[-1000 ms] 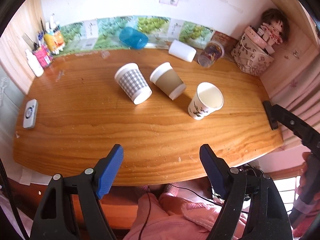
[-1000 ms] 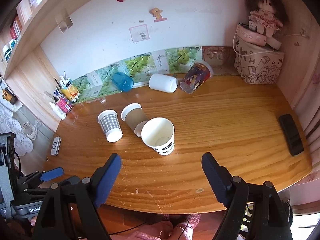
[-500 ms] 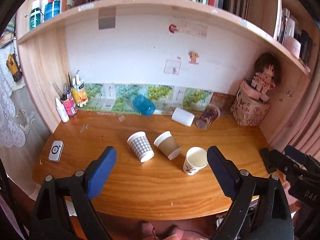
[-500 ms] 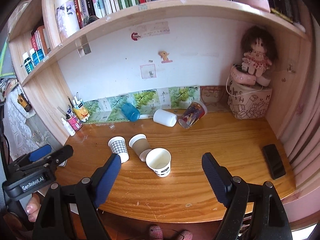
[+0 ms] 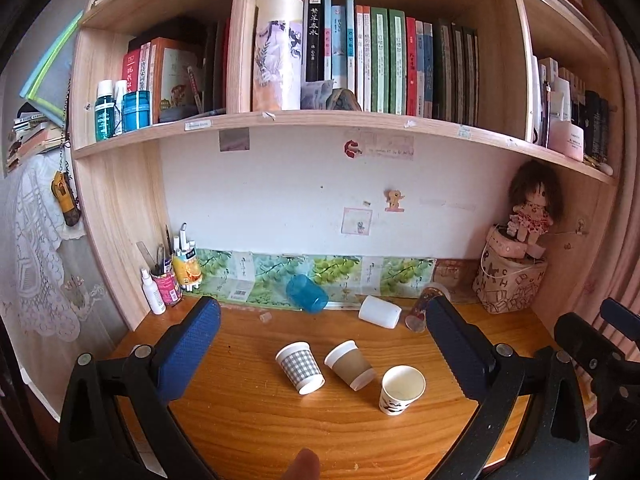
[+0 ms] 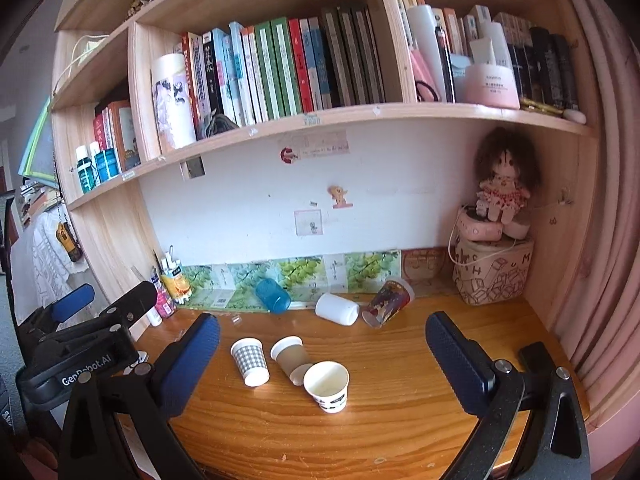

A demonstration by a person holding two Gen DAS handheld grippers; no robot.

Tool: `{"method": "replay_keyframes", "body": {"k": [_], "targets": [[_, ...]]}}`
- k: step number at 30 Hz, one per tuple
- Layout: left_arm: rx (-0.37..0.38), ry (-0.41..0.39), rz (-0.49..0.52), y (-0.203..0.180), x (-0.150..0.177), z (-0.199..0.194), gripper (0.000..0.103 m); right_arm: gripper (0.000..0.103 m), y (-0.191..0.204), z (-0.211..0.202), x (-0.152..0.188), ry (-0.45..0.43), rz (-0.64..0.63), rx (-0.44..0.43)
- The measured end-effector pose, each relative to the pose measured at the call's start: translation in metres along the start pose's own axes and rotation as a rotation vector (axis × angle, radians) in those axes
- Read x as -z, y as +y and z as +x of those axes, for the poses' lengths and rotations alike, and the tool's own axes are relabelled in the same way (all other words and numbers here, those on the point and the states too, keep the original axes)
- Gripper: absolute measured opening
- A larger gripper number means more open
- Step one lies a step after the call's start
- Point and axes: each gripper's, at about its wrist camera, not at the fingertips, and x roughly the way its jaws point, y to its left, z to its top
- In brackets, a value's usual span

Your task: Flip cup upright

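Both jaws wide, desk (image 5: 248,432) front bare.

Rag doll (image 6: 503,184) perched on a printed basket (image 6: 493,276) in the back corner, black phone (image 6: 537,360) flat on the desk (image 6: 400,412), pen pot (image 5: 168,284) far left, books (image 6: 288,68) crammed on the shelf above.

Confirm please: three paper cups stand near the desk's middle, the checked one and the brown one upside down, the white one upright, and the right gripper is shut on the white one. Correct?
Not quite. The right gripper is open and holds nothing; the right wrist view shows the white cup free on the desk. The checked cup and brown cup are as you say.
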Motion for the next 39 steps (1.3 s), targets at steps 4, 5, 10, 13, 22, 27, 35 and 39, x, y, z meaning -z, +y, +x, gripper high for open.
{"method": "replay_keyframes", "body": {"k": [4,5,10,13,22,27,35,39], "targets": [[-0.035,-0.054,-0.007,0.001,-0.003,-0.005,0.103,0.103,-0.004,-0.004,-0.006,-0.049,0.006,0.029],[-0.043,-0.070,-0.013,0.002,-0.003,-0.007,0.103,0.103,-0.004,-0.005,-0.007,-0.058,0.006,0.036],[-0.073,-0.136,-0.030,0.005,-0.006,-0.012,0.103,0.103,-0.005,-0.004,-0.009,-0.087,0.003,0.043],[-0.080,-0.149,-0.045,0.007,-0.006,-0.011,0.103,0.103,-0.003,-0.001,-0.008,-0.094,0.001,0.034],[-0.101,-0.146,-0.060,0.009,-0.007,-0.004,0.103,0.103,0.001,-0.001,-0.011,-0.154,-0.016,0.026],[-0.098,-0.147,-0.060,0.008,-0.006,-0.003,0.103,0.103,0.001,0.002,-0.010,-0.149,-0.026,0.025],[-0.091,-0.136,-0.062,0.006,-0.007,0.000,0.103,0.103,0.000,0.004,-0.011,-0.135,-0.027,0.026],[-0.091,-0.124,-0.056,0.004,-0.008,0.002,0.103,0.103,0.000,0.007,-0.009,-0.117,-0.024,0.017]]}}
